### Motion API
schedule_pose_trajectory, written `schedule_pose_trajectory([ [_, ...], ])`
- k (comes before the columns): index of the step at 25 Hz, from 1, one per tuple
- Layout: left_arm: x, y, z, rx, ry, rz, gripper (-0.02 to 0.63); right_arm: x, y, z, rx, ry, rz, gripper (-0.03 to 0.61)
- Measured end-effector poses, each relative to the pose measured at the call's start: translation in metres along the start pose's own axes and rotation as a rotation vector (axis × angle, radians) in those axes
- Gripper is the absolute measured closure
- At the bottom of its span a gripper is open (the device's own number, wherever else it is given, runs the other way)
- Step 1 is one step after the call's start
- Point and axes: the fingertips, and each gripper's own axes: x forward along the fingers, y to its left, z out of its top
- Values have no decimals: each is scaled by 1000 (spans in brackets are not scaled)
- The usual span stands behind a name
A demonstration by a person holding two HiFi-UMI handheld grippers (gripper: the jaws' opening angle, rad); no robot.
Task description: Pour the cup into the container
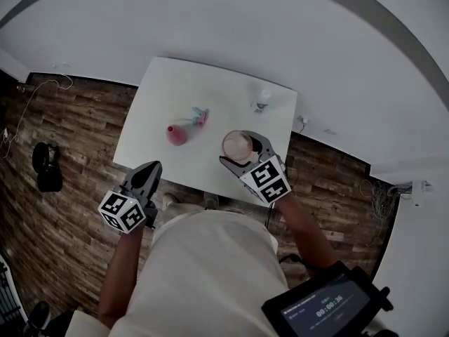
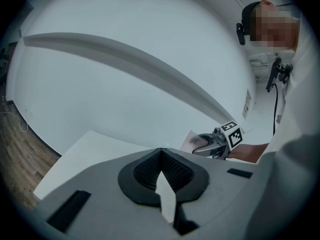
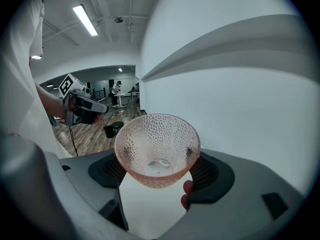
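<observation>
Head view: white table (image 1: 156, 111), wood-plank floor (image 1: 70, 142).

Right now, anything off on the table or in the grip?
Nothing clearly wrong. The right gripper holds the pink cup roughly upright, seemingly empty. Teal and pink bits lie beside the pink object on the table; too small to call a spill.

Left gripper (image 1: 145, 170) closed, seemingly empty, right gripper (image 1: 242, 149) clamping cup (image 1: 236, 144)
</observation>
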Motion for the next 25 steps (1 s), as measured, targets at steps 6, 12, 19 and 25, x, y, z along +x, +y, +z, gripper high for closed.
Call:
schedule_pose_trajectory([
  [6,0,1,-5,-10,9,6,604,3,2,0,-8,1,3,206],
  [12,-3,-2,-6,-18,4,14,604,6,6,-4,-6,10,18,204],
  [19,-5,-6,-8,-27,-1,16,604,9,8,-9,-8,18,27,205],
  [25,-6,-10,-12,-35,2,20,604,11,9,-14,-3,24,31,204],
])
